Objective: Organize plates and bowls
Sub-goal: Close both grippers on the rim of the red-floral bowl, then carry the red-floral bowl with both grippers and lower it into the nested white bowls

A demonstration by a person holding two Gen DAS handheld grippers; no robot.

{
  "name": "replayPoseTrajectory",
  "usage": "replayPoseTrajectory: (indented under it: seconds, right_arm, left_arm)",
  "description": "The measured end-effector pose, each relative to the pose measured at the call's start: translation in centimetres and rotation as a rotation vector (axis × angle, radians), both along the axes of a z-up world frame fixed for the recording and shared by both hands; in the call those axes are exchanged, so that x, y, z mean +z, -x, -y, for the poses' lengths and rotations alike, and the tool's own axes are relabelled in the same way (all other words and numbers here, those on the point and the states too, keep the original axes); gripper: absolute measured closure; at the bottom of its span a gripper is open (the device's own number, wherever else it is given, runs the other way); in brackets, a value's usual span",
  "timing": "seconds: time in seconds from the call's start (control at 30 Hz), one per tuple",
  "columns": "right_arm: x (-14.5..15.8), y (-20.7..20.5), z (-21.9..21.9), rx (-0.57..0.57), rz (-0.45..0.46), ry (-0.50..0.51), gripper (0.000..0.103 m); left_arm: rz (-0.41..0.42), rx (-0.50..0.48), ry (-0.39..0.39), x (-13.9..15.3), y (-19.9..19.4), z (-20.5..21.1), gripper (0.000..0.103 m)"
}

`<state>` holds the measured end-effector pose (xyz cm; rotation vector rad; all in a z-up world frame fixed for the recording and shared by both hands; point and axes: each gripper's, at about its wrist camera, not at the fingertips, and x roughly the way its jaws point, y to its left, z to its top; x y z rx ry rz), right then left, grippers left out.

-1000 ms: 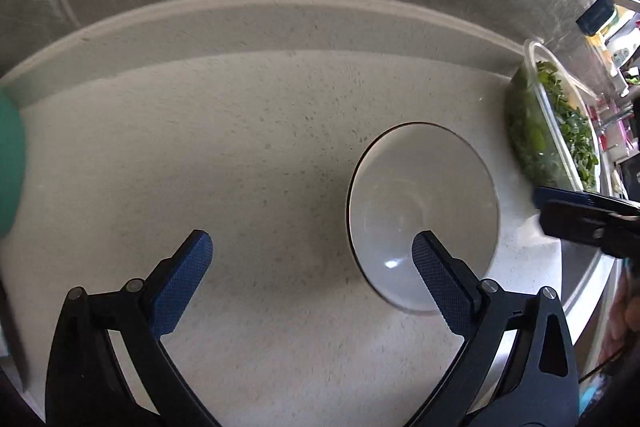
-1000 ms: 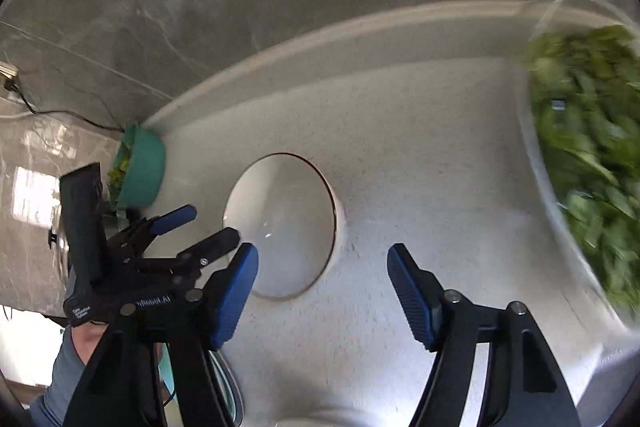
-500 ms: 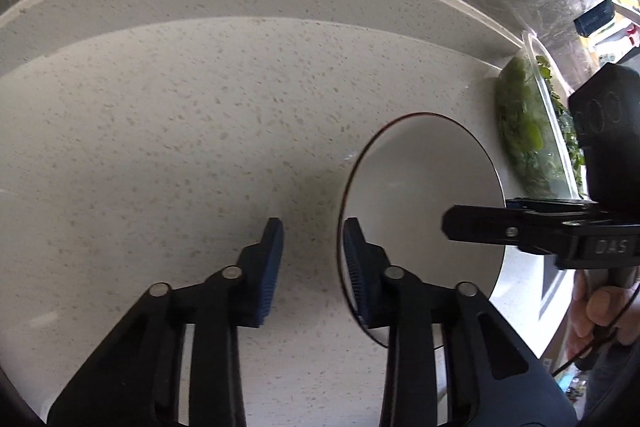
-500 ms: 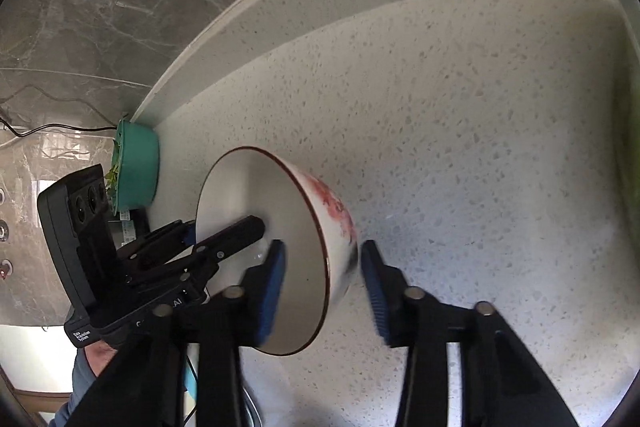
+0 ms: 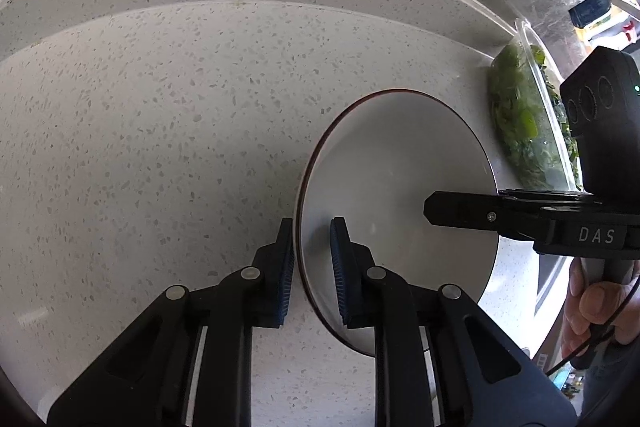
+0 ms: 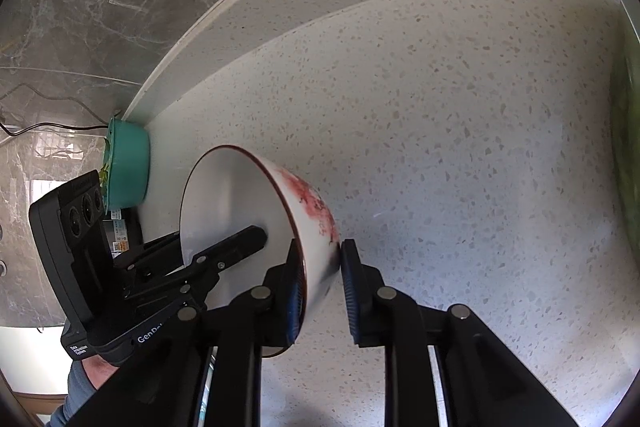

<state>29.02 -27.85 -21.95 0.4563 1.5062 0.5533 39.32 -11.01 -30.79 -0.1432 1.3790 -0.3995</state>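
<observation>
The white bowl (image 5: 396, 195) with a dark red rim and a red blotched pattern on its outer wall (image 6: 316, 203) sits on the speckled pale worktop (image 5: 160, 147), toward its right part, with both claws at its rim. The left claw (image 5: 312, 267) straddles the near-left edge, one pad outside the wall and one inside, narrowed down to it; the pads look to be at or almost at the wall, so I read it as gripping the bowl. The right claw (image 6: 322, 291) does the same on the opposite edge, its pads closed in on the patterned wall, and appears clamped as well. Just beyond the bowl, near the worktop's right end, stands a clear container of green leaves (image 5: 524, 131); a teal bowl (image 6: 128, 163) with some greens in it sits well apart at the far left against the raised ledge. The step in hand seems to be securing a two-sided grasp. The next move likely calls for lifting level, both hands rising together, so the rim does not slip or twist between the pads.
</observation>
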Motion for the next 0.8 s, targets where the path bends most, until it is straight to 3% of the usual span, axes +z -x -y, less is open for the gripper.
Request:
replayPoseTrajectory:
  seconds: [0.17, 0.43, 0.8]
  right_arm:
    - [0.3, 0.4, -0.1, 0.011, 0.007, -0.003, 0.082]
    - [2.8, 2.0, 0.9, 0.001, 0.033, -0.021, 0.082]
    - [7.8, 9.3, 4.9, -0.018, 0.070, -0.036, 0.081]
  left_arm:
    - [-0.011, 0.016, 0.002, 0.3, 0.4, -0.6, 0.087]
    - [0.002, 0.022, 0.002, 3.3, 2.2, 0.1, 0.087]
    - [0.026, -0.035, 0.016, 8.8, 9.5, 3.4, 0.087]
